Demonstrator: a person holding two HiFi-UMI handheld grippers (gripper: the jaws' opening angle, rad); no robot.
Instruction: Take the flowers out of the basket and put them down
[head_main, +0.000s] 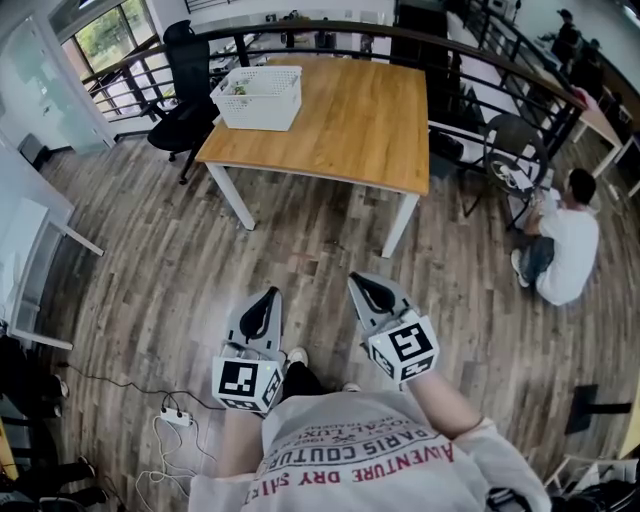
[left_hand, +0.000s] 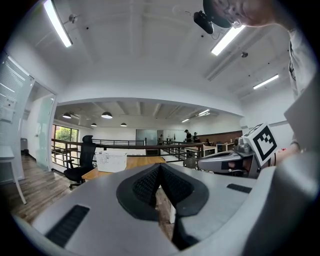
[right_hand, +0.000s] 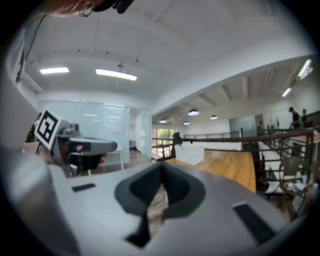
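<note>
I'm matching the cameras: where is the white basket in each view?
Head view: white basket, upper left, on the wooden table's left end.
Left gripper view: white basket left of centre.
Right gripper view: white basket just right of centre.
Shared landmark: the wooden table under it.

The person wears a pale grey short-sleeved T-shirt (head_main: 365, 445) printed with rows of red block lettering. Just ahead of the T-shirt, the left gripper (head_main: 268, 295) and right gripper (head_main: 357, 279) share light grey, wedge-shaped shells that taper to a point, each with a black teardrop-shaped inset. At the end nearest the T-shirt each carries a white marker cube (head_main: 247, 383) bearing black square patterns. The left gripper view shows black ribbed pads (left_hand: 147, 184) and 2 dark rectangular slots (left_hand: 70, 225) set in the shell.
</note>
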